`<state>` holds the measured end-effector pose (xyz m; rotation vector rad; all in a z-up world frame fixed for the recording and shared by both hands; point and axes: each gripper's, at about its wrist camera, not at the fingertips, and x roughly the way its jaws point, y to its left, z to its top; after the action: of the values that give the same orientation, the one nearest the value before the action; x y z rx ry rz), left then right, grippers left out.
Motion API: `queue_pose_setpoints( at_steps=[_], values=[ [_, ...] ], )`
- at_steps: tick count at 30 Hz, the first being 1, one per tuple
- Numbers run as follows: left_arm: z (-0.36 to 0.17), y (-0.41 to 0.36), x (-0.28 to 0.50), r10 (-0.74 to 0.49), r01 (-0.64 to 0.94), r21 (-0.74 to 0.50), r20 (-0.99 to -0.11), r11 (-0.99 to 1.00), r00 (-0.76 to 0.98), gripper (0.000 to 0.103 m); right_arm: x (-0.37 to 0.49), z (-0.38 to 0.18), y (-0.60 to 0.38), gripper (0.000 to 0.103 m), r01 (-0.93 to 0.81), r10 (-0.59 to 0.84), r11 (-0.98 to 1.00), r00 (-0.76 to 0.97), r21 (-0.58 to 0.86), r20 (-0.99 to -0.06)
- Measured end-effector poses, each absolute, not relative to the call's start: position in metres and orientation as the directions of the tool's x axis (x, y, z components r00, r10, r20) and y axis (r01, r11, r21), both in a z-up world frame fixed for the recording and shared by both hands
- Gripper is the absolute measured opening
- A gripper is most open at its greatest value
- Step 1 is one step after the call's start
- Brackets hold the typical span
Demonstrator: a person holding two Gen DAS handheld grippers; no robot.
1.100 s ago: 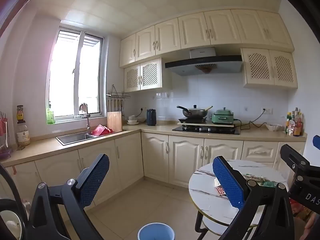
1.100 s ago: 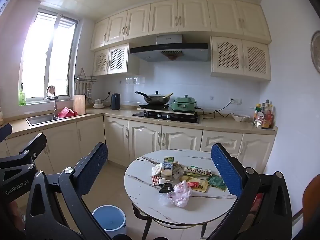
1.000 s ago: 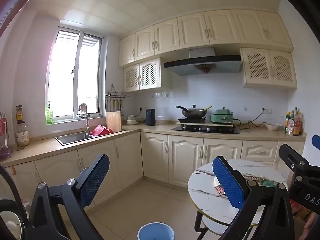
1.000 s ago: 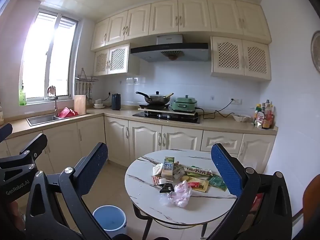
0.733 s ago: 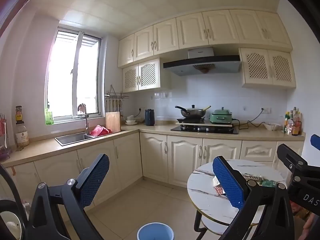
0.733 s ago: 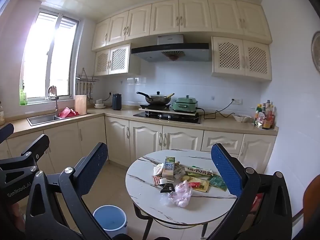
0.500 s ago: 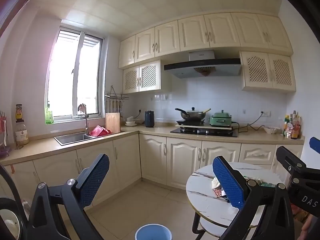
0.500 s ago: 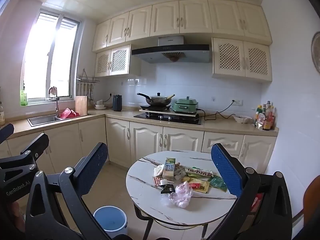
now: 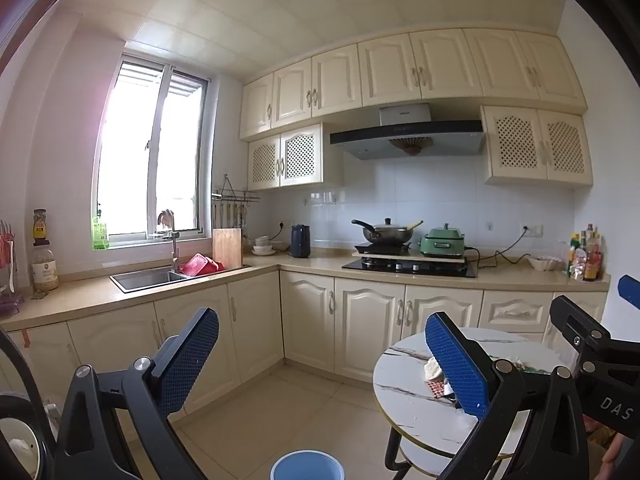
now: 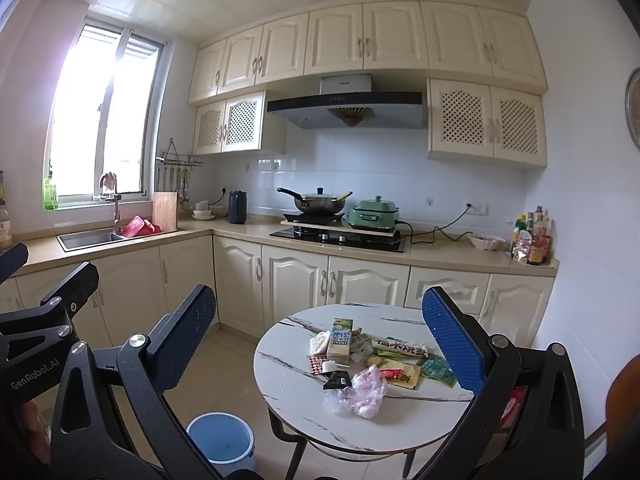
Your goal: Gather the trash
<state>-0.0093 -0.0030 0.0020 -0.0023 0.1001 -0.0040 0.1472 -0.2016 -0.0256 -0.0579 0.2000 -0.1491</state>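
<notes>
Approach is the step in hand: the round bench [image 10: 400,432] carries the trash pile [image 10: 372,360], the blue bin [image 10: 220,440] stands on the floor beside it, and my left hand-held gripper [image 9: 320,360] and right hand-held gripper [image 10: 320,344] both gape wide, empty. Next I should probably lower the right one onto the crumpled plastic bag [image 10: 360,394].

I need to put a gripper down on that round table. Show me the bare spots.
On the round table, the left side and the near edge in front of the crumpled plastic bag are bare. The middle and right are crowded: drink carton, wrappers.
</notes>
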Motion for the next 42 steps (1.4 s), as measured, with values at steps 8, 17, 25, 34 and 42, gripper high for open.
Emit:
queue_pose_setpoints(
  at_steps=[8, 17, 25, 34, 42],
  values=[
    [0.0012, -0.0034, -0.0079, -0.006, 0.006, 0.0, -0.095, 1.0, 0.995, 0.102, 0.1466, -0.0233, -0.2021, 0.103, 0.143, -0.154, 0.987, 0.97, -0.07, -0.19],
    [0.0015, -0.0042, -0.0078, -0.006, 0.007, 0.001, -0.09, 1.0, 0.996, 0.102, 0.1443, -0.0223, -0.2004, 0.103, 0.132, -0.143, 0.989, 0.973, -0.071, -0.184],
    [0.0011, -0.0036, -0.008, -0.004, 0.004, 0.0, -0.087, 1.0, 0.996, 0.102, 0.1446, -0.0233, -0.1984, 0.103, 0.117, -0.129, 0.99, 0.975, -0.074, -0.183],
    [-0.0023, -0.0004, -0.0081, -0.005, 0.005, 0.003, -0.088, 1.0, 0.996, 0.102, 0.1444, -0.0243, -0.1975, 0.103, 0.115, -0.126, 0.991, 0.975, -0.072, -0.184],
    [-0.0027, -0.0002, -0.0083, -0.006, 0.006, 0.006, -0.086, 1.0, 0.996, 0.102, 0.144, -0.0242, -0.1969, 0.103, 0.114, -0.126, 0.991, 0.975, -0.072, -0.184]
  ],
)
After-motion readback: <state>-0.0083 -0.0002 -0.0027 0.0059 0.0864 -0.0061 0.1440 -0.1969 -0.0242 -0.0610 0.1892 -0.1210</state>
